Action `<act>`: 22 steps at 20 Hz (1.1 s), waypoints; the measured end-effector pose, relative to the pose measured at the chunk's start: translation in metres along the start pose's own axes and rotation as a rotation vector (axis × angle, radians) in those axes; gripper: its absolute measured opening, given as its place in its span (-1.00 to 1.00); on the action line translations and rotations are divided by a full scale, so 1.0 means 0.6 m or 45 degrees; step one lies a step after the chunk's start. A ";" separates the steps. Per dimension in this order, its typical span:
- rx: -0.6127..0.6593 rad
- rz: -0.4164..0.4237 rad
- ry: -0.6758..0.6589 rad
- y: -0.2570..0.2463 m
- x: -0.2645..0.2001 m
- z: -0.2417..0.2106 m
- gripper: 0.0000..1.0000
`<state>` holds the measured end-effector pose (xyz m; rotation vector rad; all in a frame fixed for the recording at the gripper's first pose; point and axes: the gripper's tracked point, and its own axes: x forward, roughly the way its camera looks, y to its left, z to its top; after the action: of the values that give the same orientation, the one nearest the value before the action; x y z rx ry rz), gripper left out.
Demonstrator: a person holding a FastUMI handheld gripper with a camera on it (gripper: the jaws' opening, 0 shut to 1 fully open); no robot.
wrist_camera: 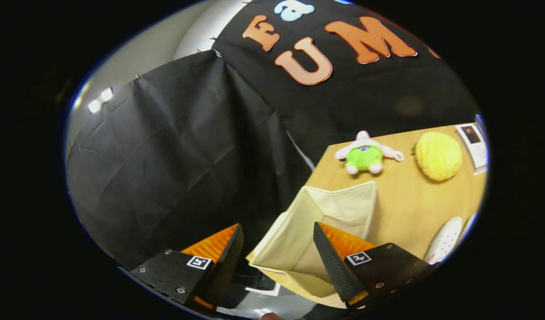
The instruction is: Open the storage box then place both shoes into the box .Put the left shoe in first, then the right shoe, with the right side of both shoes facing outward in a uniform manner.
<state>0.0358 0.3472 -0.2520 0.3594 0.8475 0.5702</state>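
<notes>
A cream fabric storage box [325, 213] stands open-topped at the near corner of the wooden table [410, 209], just ahead of my fingers. My gripper [279, 227] is open, with nothing between its fingers; the right fingertip [328, 240] overlaps the box's front wall in the view, while the left fingertip [230, 238] hangs off the table's edge before the black cloth. A white perforated shoe [445, 240] lies on the table to the right of the box, beyond the right finger; part of a second shoe [470, 222] shows just behind it.
A green and white plush toy [365, 155] and a yellow knitted plush [437, 155] lie on the far part of the table. A printed card [474, 144] rests near the far right corner. Black cloth walls hang behind and to the left.
</notes>
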 end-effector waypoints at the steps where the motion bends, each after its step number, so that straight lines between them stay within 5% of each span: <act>1: -0.041 -0.083 -0.003 -0.043 -0.020 -0.009 0.89; 4: -0.133 -0.323 0.032 -0.173 -0.074 -0.040 0.90; 8: -0.143 -0.487 0.154 -0.293 -0.129 -0.103 0.86; 22: 0.093 -0.685 0.446 -0.492 -0.144 -0.279 0.34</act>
<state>-0.0442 0.0732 -0.4547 0.0850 1.2505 0.0980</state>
